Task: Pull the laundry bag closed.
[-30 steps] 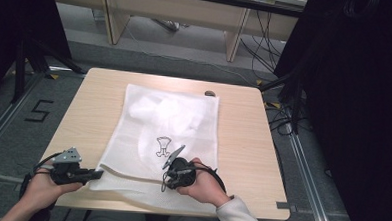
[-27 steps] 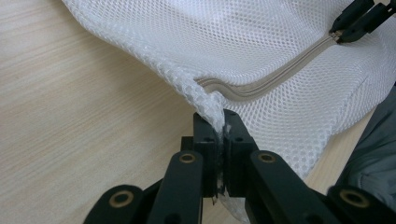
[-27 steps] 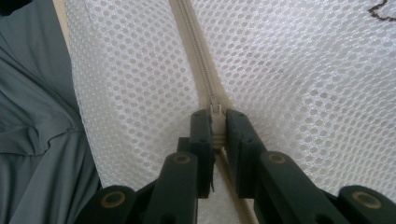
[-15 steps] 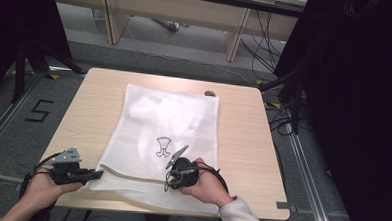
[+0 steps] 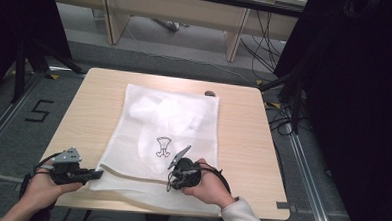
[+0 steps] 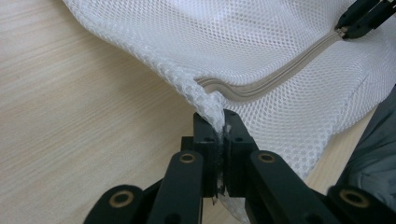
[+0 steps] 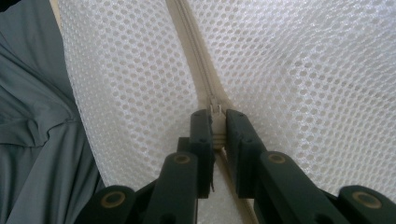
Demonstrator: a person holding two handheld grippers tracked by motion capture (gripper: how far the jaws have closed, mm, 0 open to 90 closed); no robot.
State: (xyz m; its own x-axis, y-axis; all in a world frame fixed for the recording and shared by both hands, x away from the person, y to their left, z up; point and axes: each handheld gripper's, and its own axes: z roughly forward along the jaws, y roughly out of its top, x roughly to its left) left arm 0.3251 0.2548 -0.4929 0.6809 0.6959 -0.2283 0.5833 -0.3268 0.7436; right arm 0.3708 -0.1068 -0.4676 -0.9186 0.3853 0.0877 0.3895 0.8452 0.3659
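White mesh laundry bag (image 5: 167,139) flat mid-frame on table (image 5: 243,137). Left gripper (image 6: 215,135) clamped on bag's corner near zip end; right gripper (image 7: 215,128) pinching zipper pull (image 7: 215,105). Risk: pull slipping from jaws if tugged off-line w/ zipper; mesh bunching, corner tearing free.

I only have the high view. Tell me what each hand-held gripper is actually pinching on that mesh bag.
Observer: The left hand-held gripper is shut on the mesh bag at its near corner, just past the zipper's end.
Operator: Now the right one.
Observer: The right hand-held gripper is shut on the zipper slider, with the jaws on either side of it.
Operator: Report the zipper ahead of the slider.
Observer: In the right gripper view, the zipper looks closed beyond the slider.
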